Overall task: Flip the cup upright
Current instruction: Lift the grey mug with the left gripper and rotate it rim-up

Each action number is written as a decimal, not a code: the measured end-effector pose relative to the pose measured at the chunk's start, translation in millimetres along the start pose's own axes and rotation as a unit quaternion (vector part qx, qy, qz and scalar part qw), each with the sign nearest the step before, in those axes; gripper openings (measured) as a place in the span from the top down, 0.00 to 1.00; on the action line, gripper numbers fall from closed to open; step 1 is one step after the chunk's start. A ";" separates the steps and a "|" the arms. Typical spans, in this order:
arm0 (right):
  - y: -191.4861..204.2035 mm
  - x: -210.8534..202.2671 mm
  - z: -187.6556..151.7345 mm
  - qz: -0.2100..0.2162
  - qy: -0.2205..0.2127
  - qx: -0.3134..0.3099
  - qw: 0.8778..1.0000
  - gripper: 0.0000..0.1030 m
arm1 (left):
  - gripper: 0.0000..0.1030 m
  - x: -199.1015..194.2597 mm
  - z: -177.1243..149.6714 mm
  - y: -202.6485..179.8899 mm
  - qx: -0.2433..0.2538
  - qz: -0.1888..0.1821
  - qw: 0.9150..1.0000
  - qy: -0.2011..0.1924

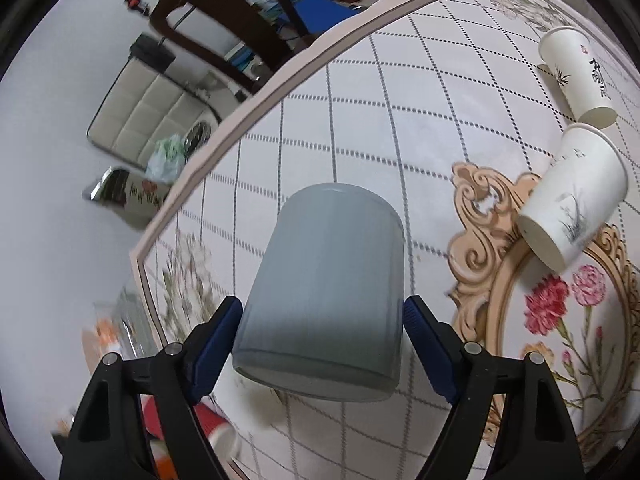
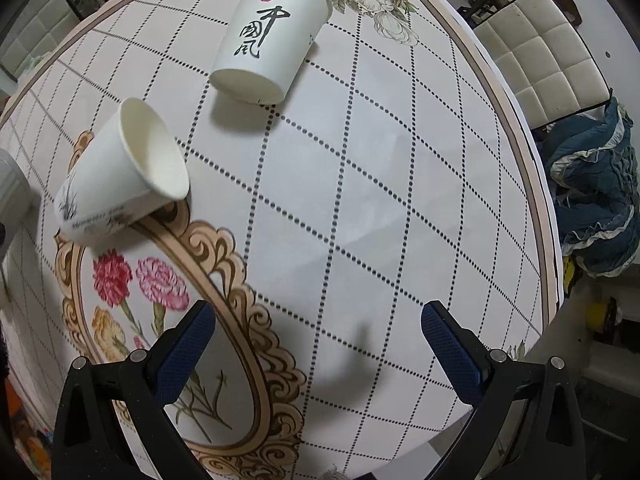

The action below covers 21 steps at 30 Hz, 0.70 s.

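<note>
A grey-blue cup [image 1: 324, 292] is held between my left gripper's [image 1: 322, 332] blue pads, tilted, its closed base toward the camera, above the patterned table. Its edge shows at the far left of the right wrist view [image 2: 12, 188]. Two white paper cups lie on their sides: one with a grass drawing [image 1: 572, 196] [image 2: 120, 172] and one with black calligraphy [image 1: 576, 76] [image 2: 272, 36]. My right gripper [image 2: 318, 344] is open and empty above the table, nearer than both paper cups.
The table [image 1: 400, 120] [image 2: 360, 200] has a grid pattern and a flower medallion. Its edge [image 1: 256, 100] curves on the left. Chairs [image 1: 144, 112] [image 2: 536, 52] stand beyond the edges. A blue cloth [image 2: 596, 192] lies on the right.
</note>
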State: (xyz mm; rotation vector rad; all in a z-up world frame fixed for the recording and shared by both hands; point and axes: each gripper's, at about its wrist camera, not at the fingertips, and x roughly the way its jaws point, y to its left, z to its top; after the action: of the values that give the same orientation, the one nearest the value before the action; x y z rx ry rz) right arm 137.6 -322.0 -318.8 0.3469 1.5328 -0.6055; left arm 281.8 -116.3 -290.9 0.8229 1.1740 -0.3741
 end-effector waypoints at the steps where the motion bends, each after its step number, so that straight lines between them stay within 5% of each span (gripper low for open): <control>1: 1.0 -3.4 -2.3 0.002 -0.002 -0.005 1.000 0.00 | 0.22 -1.3 -4.4 -0.5 -0.007 -0.004 1.000 0.005; 11: -29.9 -4.7 -22.9 0.015 -0.012 -0.007 1.000 0.00 | 0.22 24.4 -27.2 -24.5 -0.017 -0.017 0.997 0.074; 14: -34.5 -3.2 -26.6 0.016 -0.014 -0.002 1.000 0.00 | 0.22 30.3 -27.5 -29.0 -0.003 0.007 0.997 0.072; 21: -33.7 -1.0 -27.1 0.017 -0.006 0.008 1.000 0.00 | 0.22 44.6 -15.8 -20.5 -0.001 -0.002 0.996 0.092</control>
State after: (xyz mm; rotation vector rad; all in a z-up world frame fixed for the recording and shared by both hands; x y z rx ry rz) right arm 96.4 -333.7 -313.3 0.3812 1.5083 -0.5920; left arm 274.5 -111.5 -341.7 0.8667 1.3461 -0.3040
